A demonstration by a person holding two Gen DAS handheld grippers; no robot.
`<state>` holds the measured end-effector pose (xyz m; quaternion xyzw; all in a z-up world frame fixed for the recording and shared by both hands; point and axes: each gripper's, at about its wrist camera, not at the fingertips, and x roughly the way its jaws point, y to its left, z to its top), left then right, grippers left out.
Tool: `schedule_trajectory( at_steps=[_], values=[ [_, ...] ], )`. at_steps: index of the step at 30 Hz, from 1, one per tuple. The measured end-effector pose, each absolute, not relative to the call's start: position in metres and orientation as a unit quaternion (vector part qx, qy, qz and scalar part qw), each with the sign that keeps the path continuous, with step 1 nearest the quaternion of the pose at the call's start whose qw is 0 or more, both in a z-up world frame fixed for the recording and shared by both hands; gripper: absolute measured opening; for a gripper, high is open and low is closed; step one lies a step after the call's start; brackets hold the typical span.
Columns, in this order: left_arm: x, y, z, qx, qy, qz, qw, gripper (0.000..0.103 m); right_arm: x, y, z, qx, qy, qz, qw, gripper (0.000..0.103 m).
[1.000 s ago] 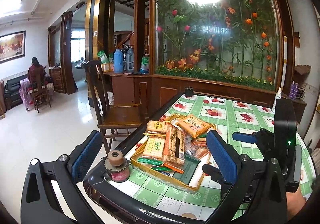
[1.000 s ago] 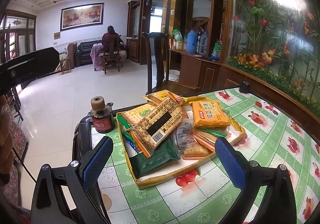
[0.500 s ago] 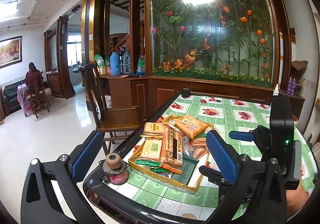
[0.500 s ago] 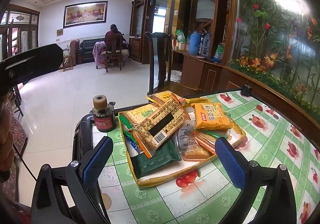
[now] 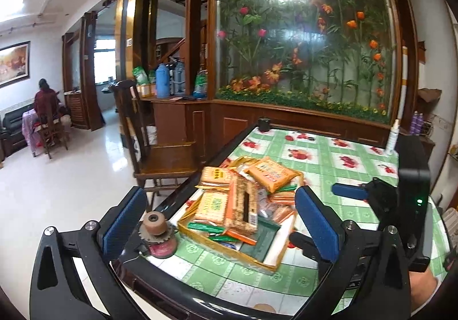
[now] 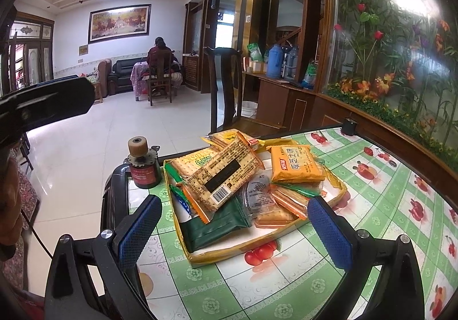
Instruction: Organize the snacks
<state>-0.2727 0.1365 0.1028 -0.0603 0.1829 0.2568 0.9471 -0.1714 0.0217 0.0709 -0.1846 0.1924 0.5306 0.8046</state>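
A yellow-rimmed tray (image 5: 223, 247) (image 6: 237, 250) near the table's corner holds a loose heap of snack packets. On top lie an orange cracker packet (image 5: 270, 172) (image 6: 297, 164) and a long clear cracker pack with a barcode (image 5: 243, 199) (image 6: 226, 174). A dark green packet (image 6: 217, 222) sits at the tray's near end. My left gripper (image 5: 220, 224) hovers open in front of the tray, holding nothing. My right gripper (image 6: 234, 231) is also open and holds nothing, with the tray's near end between its blue pads. In the left wrist view the right gripper's body (image 5: 400, 205) is at the right.
A small red canister with a cork-like top (image 5: 157, 237) (image 6: 143, 168) stands at the table corner beside the tray. A wooden chair (image 5: 163, 154) (image 6: 226, 91) stands against the table's left side. The green patterned tablecloth (image 5: 329, 156) (image 6: 386, 205) stretches beyond, with a black cap (image 5: 264, 124) and a spray bottle (image 5: 392, 136) at the far edge.
Both views have drifted slightly, so the tray now sits a little higher in each. Both grippers stay open, and no packet has moved.
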Motion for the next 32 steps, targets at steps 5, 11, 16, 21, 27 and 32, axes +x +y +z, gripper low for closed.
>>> schedule_trajectory(
  at_steps=[5, 11, 16, 21, 27, 32],
  values=[
    [-0.272, 0.141, 0.101, -0.070, 0.185, 0.255, 0.947, 0.103, -0.170, 0.023, 0.069, -0.189, 0.193, 0.531, 0.803, 0.102],
    [-0.270, 0.140, 0.103, -0.068, 0.186, 0.251, 0.948, 0.103, -0.167, 0.023, 0.066, -0.186, 0.197, 0.531, 0.802, 0.102],
    [-0.269, 0.139, 0.102, -0.070, 0.186, 0.251, 0.947, 0.103, -0.167, 0.023, 0.065, -0.189, 0.197, 0.530, 0.803, 0.102],
    [-0.268, 0.138, 0.103, -0.070, 0.183, 0.241, 0.950, 0.103, -0.166, 0.023, 0.065, -0.187, 0.197, 0.531, 0.802, 0.102],
    [-0.263, 0.144, 0.096, -0.081, 0.205, 0.251, 0.942, 0.103, -0.166, 0.024, 0.059, -0.194, 0.197, 0.530, 0.801, 0.102],
    [-0.263, 0.147, 0.095, -0.085, 0.207, 0.247, 0.943, 0.103, -0.166, 0.023, 0.057, -0.194, 0.198, 0.532, 0.800, 0.102]
  ],
)
